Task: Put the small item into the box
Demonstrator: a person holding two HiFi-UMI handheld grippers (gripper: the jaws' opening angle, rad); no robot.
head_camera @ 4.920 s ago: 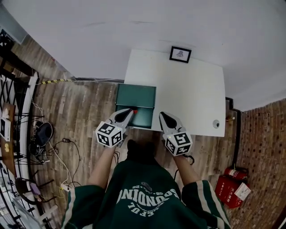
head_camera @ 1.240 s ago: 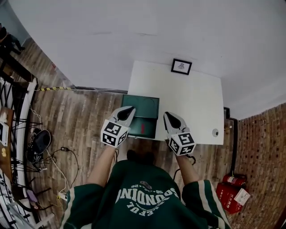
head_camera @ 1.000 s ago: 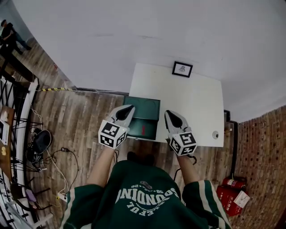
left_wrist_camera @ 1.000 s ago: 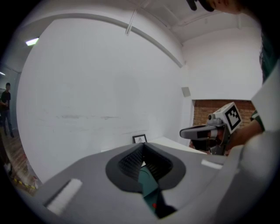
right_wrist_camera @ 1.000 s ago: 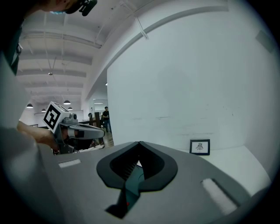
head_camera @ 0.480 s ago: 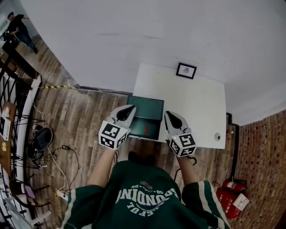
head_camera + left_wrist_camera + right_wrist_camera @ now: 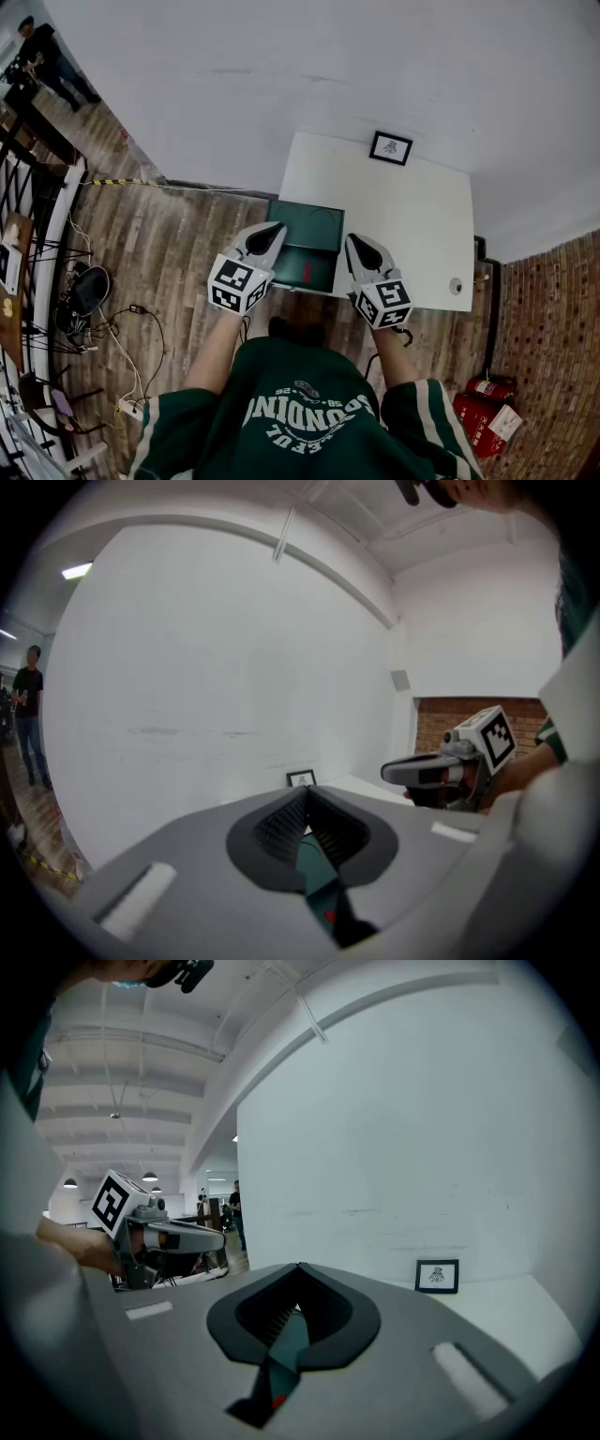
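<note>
White table (image 7: pixel 403 216) by a white wall, with a dark green open box (image 7: pixel 302 223) at its near left edge.
Head view: a small red item (image 7: pixel 307 272) lies inside the box, and the left gripper (image 7: pixel 274 228) and the right gripper (image 7: pixel 353 241) hang at either side of it. Left gripper view: the jaw tips meet, with nothing between them. Right gripper view: the jaws are also closed together and empty, with the box below them.

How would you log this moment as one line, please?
left gripper: shut, empty | right gripper: shut, empty | small red item: inside green box | green box: on white table
</note>
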